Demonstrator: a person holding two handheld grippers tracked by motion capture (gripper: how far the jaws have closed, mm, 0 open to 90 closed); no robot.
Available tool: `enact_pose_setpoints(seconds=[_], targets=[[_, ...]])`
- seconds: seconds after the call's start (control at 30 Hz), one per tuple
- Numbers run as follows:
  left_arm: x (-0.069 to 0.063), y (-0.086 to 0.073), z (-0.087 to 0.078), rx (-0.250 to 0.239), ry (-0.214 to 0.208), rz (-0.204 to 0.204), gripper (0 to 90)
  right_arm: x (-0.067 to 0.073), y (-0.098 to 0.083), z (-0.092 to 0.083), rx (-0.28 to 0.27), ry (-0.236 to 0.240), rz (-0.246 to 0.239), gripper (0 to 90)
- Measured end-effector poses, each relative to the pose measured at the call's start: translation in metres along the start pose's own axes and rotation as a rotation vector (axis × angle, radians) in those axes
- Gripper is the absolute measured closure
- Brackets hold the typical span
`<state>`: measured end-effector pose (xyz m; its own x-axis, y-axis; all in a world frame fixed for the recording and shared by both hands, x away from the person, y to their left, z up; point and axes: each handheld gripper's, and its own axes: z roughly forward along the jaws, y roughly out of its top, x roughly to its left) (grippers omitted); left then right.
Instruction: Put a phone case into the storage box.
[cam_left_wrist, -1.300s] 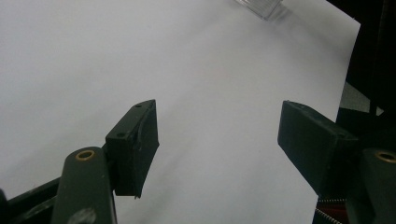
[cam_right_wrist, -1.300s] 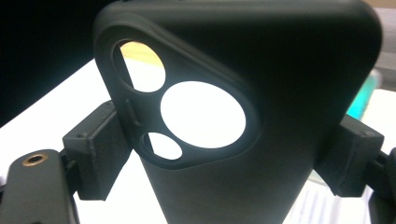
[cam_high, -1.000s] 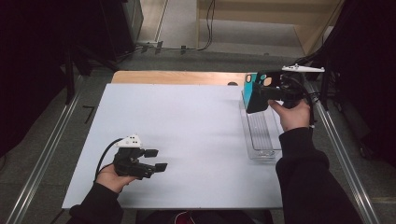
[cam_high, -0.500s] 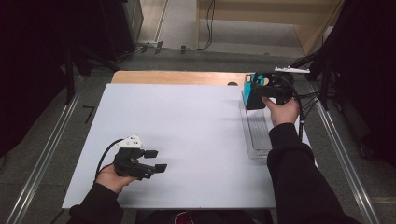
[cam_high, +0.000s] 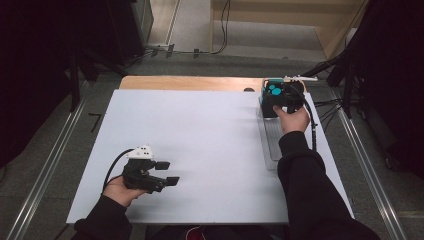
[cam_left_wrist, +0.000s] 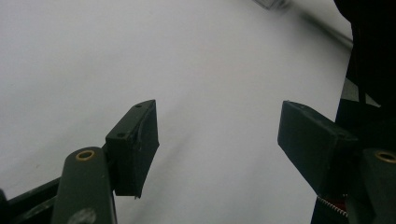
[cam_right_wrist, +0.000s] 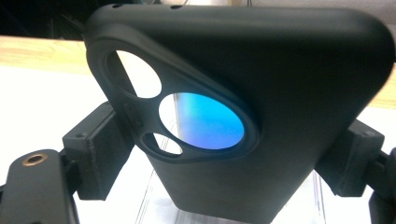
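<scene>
From the high view, my right tongs (cam_high: 281, 98) sit at about 1 o'clock on the white table (cam_high: 210, 140), gripping a dark phone case (cam_high: 274, 95) over the far end of a clear tray (cam_high: 272, 145). I judge the step is setting the case down into that tray, so I should lower slowly, keep the case square to the tray's long walls, and let go only once its bottom edge rests inside. My left tongs (cam_high: 167, 172) rest at 7 o'clock, well apart from it all

In the left gripper view, my left tongs (cam_left_wrist: 217, 135) stand well open and empty, matte black blocky pads over smooth, bare white table (cam_left_wrist: 140, 56)

In the right gripper view, my right tongs (cam_right_wrist: 233, 154) clamp the case (cam_right_wrist: 289, 93) by its two sides. It is matte, rubbery-looking, round-cornered, with a raised camera cutout of three round holes. The glossy ribbed tray (cam_right_wrist: 159, 205) lies just below
</scene>
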<state>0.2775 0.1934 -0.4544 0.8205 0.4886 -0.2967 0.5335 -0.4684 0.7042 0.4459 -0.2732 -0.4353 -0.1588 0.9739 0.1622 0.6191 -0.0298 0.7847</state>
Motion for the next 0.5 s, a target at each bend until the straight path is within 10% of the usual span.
enact_pose_setpoints(seconds=[0.5], targets=[[0.000, -0.001, 0.001, 0.010, -0.004, 0.003, 29.7, -0.002, 0.004, 0.020, 0.000, -0.030, 0.019, 11.2]])
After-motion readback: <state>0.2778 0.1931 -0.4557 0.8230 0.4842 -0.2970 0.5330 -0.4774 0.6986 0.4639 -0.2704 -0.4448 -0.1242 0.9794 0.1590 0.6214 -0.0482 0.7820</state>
